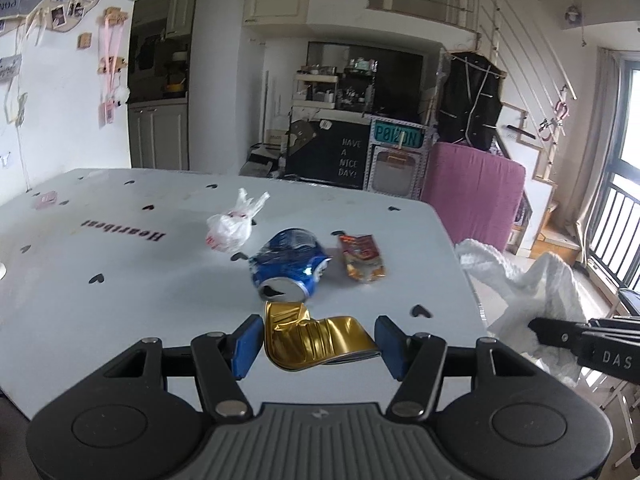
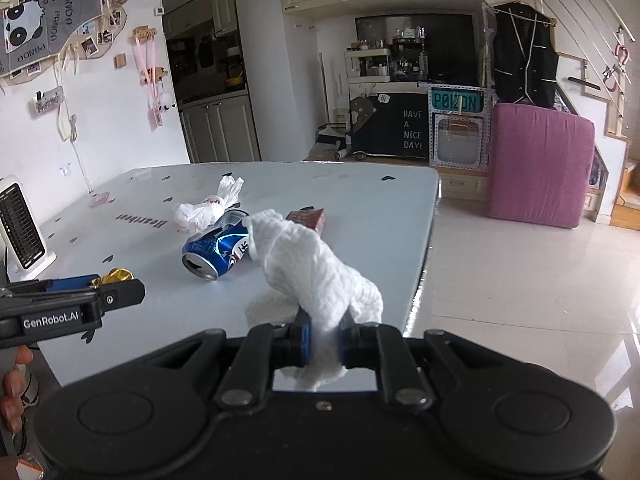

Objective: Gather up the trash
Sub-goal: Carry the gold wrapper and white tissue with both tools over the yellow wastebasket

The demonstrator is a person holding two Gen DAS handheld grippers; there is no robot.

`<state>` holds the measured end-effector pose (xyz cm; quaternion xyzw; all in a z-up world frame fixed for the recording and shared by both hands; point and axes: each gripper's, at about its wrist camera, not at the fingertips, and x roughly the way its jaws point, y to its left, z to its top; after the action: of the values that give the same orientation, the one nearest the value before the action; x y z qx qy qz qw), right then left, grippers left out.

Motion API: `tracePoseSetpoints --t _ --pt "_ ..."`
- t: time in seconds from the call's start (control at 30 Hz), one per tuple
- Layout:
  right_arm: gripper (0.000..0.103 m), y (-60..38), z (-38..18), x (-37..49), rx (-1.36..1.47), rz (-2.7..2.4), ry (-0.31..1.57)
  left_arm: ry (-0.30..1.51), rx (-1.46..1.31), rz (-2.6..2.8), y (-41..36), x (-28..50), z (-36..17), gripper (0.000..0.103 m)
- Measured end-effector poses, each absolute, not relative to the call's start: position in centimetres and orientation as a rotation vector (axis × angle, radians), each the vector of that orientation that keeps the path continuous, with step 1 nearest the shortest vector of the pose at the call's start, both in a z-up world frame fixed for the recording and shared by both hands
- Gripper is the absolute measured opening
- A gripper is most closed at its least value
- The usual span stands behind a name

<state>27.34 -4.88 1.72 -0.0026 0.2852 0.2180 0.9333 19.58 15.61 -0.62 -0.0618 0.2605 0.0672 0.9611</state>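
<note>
- The bench (image 1: 100,248), pale with small heart marks, carries the loose trash; it lies ahead of and below both sets of jaws.
- The white cloth (image 2: 316,264) is the largest piece in hand. The right gripper (image 2: 322,342) has its jaws clamped tight on a bunched fold of it, and the rest drapes forward from the pads, hanging over the bench edge.
- The crushed blue can (image 1: 290,266) lies on its side on the bench, straight ahead of the left jaws and just beyond the gold piece; from the right jaws it sits ahead and to the left, partly behind the cloth.
- The gold wrapper (image 1: 312,338), crumpled foil, sits between the pads of the left gripper (image 1: 316,342). The jaws stand partly apart around it, and both pads appear to touch its ends, so I judge it held, though lightly.
- The knotted white bag (image 1: 232,228) rests farther ahead of the left jaws, left of the can; the red-orange packet (image 1: 362,258) lies ahead and right of it.
- Step in hand, as I judge it: each gripper carries one item off the bench.
- No bin shows in either view, so the next move calls for finding one while keeping both grips firm; the can, bag and packet are left to collect.
</note>
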Motion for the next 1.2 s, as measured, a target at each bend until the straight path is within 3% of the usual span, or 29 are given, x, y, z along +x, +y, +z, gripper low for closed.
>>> tracePoseSetpoints --t 0.47,1.2 --pt "0.014 -10.0 3.0 23.3 0.013 0.410 0.544 0.487 -0.112 0.099 10.9 16.6 0.9 0.061" --pt "0.014 -22.3 2.5 20.5 0.061 0.213 0.529 0.513 -0.036 -0.108 -2.0 18.8 -0.7 0.061"
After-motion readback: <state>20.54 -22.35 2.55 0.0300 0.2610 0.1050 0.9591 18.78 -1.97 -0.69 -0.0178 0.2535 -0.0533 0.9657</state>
